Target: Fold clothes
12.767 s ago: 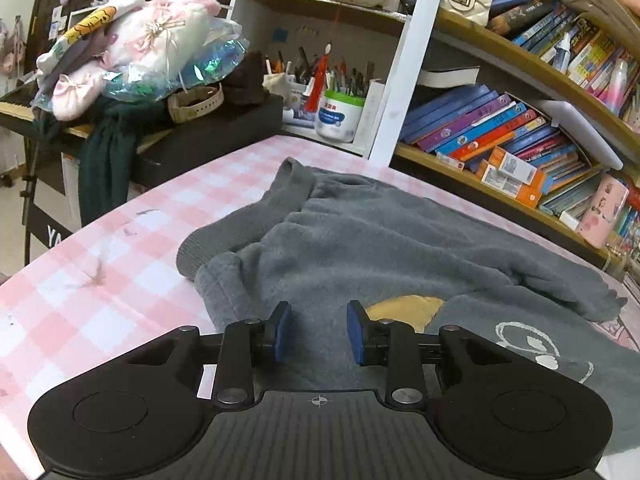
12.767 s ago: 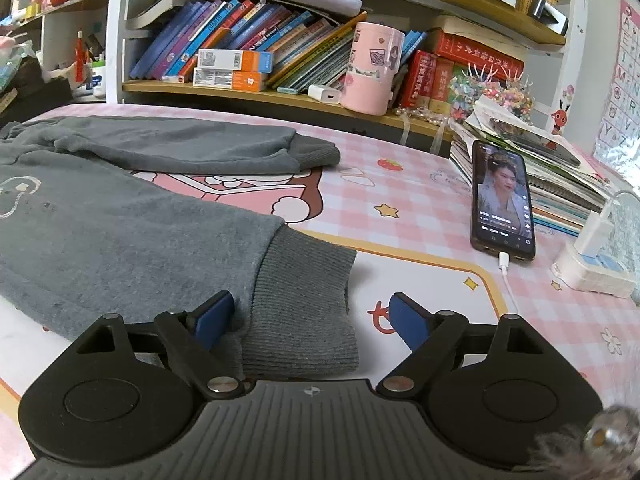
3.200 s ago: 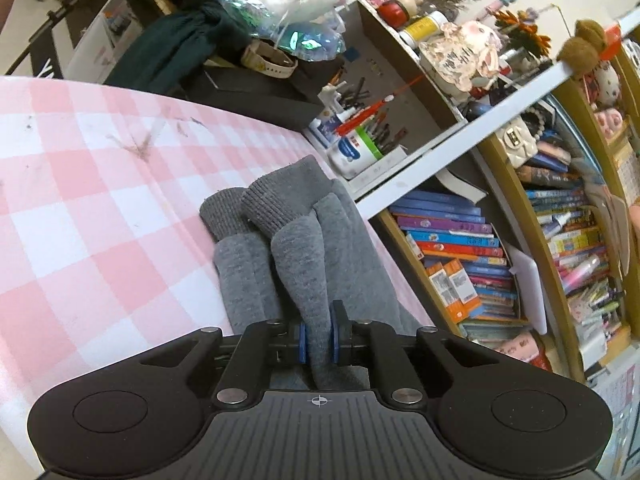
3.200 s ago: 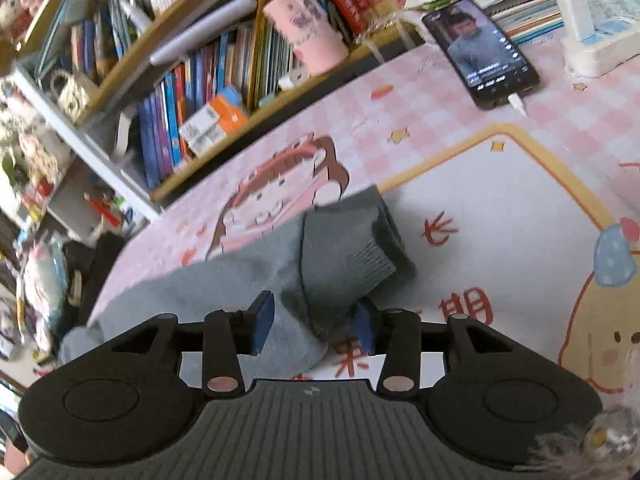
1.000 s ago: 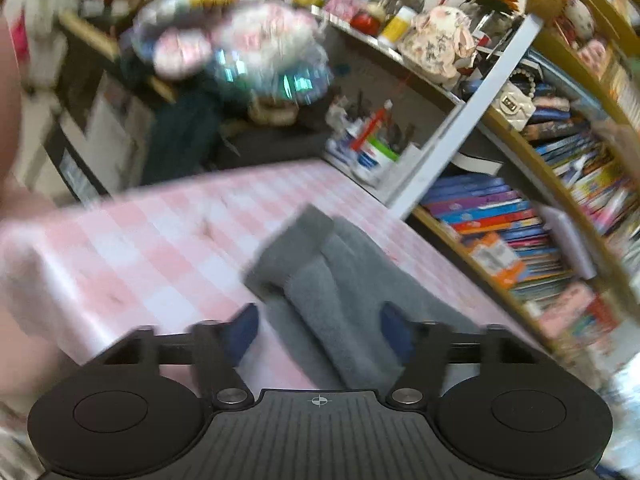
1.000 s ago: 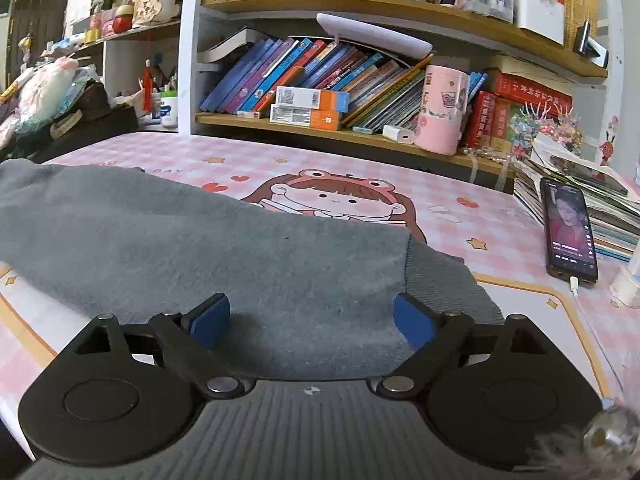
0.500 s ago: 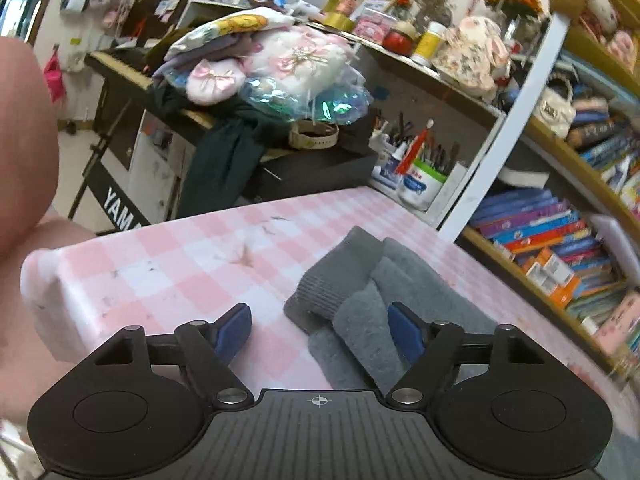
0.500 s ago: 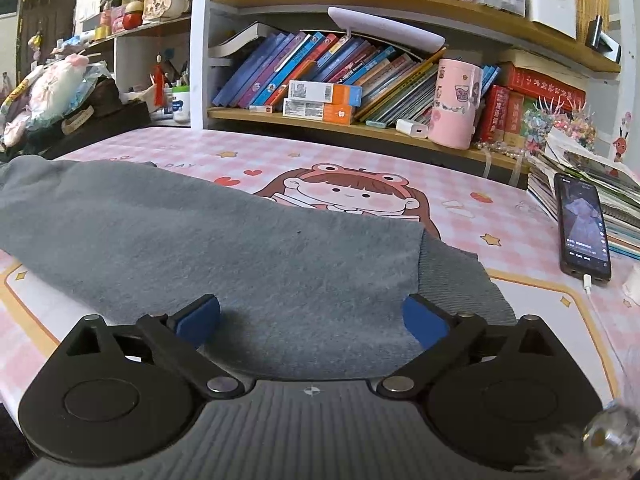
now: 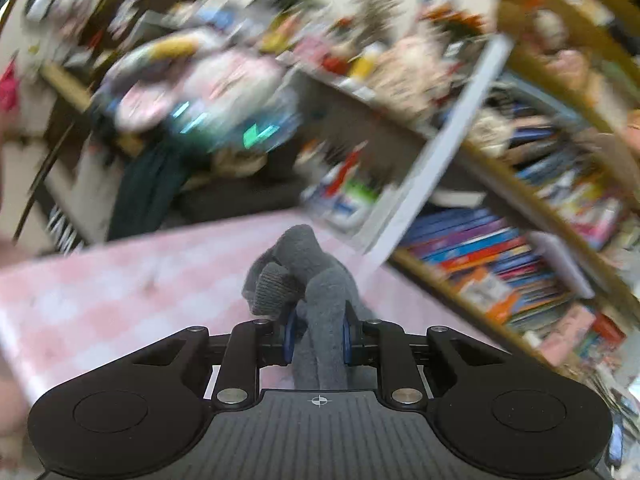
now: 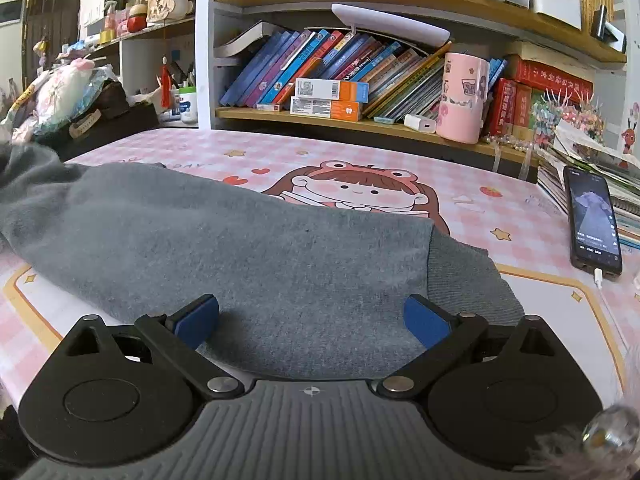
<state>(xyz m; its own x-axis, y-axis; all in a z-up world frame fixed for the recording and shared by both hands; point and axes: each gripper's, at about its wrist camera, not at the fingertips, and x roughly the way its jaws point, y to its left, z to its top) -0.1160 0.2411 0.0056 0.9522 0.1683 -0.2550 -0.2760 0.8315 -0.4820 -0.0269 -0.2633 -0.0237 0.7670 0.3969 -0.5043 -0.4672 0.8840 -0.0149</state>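
Sweater (image 10: 248,248) lies on the pink table (image 10: 500,208). Left gripper (image 9: 317,338) pinches its bunched end. Right gripper (image 10: 312,318) is wide apart over the sweater, left of the phone (image 10: 594,222).

Left wrist view: mounted just behind the left tongs (image 9: 316,338), looking forward along them, low over the pink checked tabletop (image 9: 100,300), tilted, heavily blurred, facing the bookshelf (image 9: 500,256) and cluttered side shelf. Very near the grey garment (image 9: 316,276) bunched between the tongs.

Right wrist view: set behind the right tongs (image 10: 312,318), level, sharp, low over the tabletop (image 10: 520,208), facing the bookshelf (image 10: 340,80). Shared by both: the garment (image 10: 240,248), tabletop, bookshelf, white upright post (image 10: 204,40).
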